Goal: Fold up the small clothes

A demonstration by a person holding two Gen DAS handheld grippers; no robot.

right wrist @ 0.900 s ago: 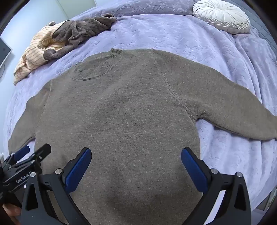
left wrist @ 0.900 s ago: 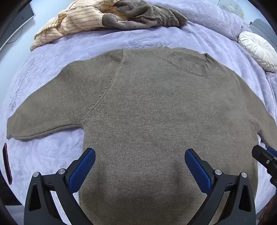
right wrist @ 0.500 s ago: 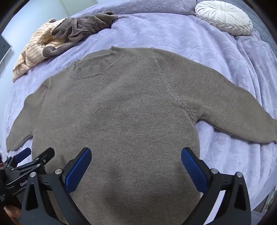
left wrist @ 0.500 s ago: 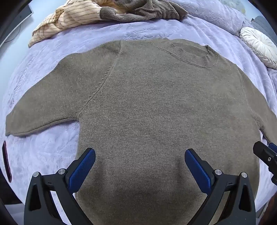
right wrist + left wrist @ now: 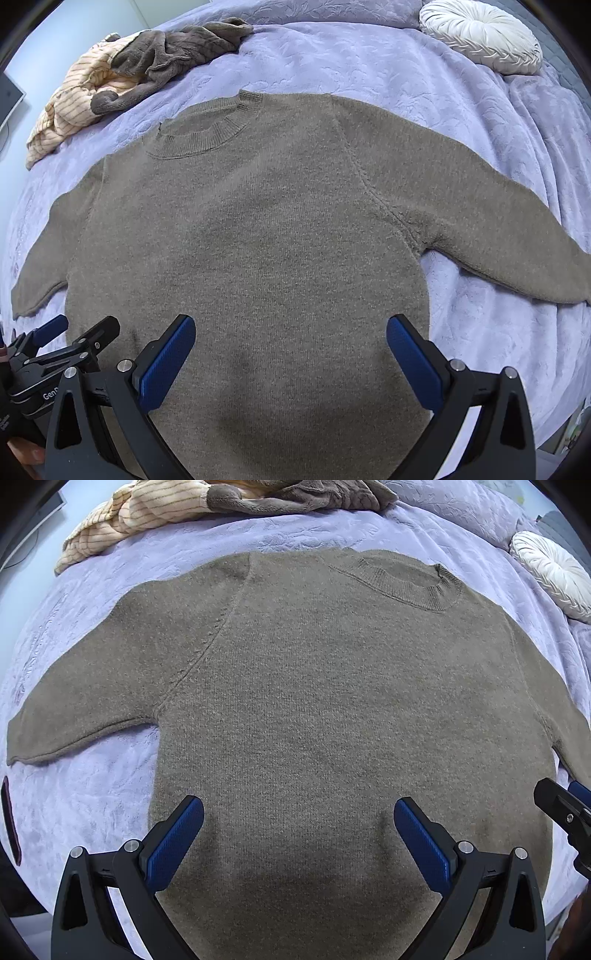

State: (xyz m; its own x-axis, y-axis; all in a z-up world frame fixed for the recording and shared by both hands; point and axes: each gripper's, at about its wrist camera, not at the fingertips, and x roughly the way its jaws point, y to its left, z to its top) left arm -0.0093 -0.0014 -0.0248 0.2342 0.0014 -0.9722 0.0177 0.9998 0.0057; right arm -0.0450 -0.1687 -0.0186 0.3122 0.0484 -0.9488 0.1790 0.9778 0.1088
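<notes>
Your left view shows left cuff (image 5: 22, 746) whole; right view cuts right one. Sweater (image 5: 332, 709) flat on bed (image 5: 74, 805), collar away, sleeves sideways. Both jaws spread, empty.

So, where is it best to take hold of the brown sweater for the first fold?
Probably at a sleeve cuff: the sweater lies flat, face up, both sleeves spread sideways. The left gripper could come from outside onto the left cuff, pinching its free edge, then carry it across the body.
</notes>
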